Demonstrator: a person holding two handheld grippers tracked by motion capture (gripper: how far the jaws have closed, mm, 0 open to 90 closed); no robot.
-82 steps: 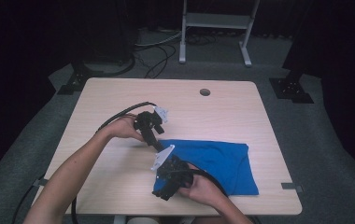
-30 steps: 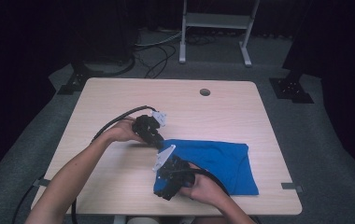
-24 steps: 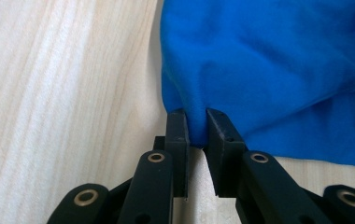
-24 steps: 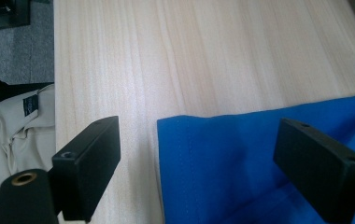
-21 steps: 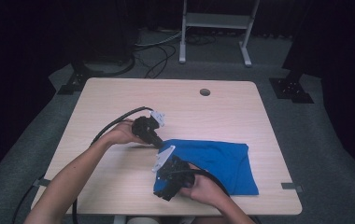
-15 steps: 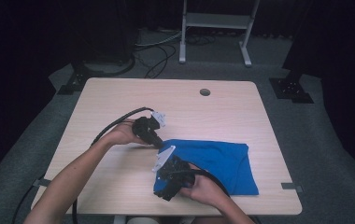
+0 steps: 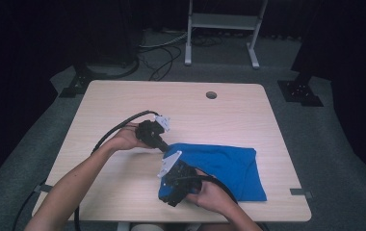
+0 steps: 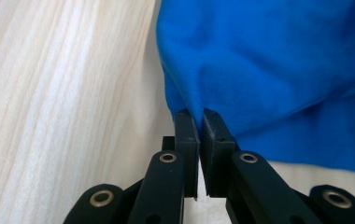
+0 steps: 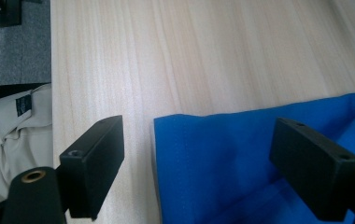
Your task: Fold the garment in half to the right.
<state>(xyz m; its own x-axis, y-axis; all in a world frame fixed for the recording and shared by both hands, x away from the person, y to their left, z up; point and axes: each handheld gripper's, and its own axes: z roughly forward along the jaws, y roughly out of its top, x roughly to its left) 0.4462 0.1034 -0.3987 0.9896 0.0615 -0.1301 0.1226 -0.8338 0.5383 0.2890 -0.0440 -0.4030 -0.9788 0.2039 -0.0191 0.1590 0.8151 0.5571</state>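
A blue cloth (image 7: 224, 168) lies folded on the near right part of the wooden table (image 7: 123, 101). My left gripper (image 7: 165, 148) is at the cloth's far left corner. Its jaws have just been closing and are shut on a pinched fold of the blue cloth (image 8: 269, 60), as the left gripper (image 8: 199, 126) view shows. My right gripper (image 7: 167, 196) hovers over the cloth's near left corner. The right gripper (image 9: 199, 144) stands open; its jaws have closed in a little, and the cloth's corner (image 9: 222, 158) lies between them unpressed.
A round cable hole (image 7: 211, 95) sits near the table's far edge. Black cables trail from both grippers over the near edge. Beyond the table stand a metal frame (image 7: 222, 21) and stand feet on grey carpet. The person's beige clothing (image 9: 7, 126) shows past the near table edge.
The left gripper has come down a little onto the cloth's far left corner. The right hand and the cloth have kept still.
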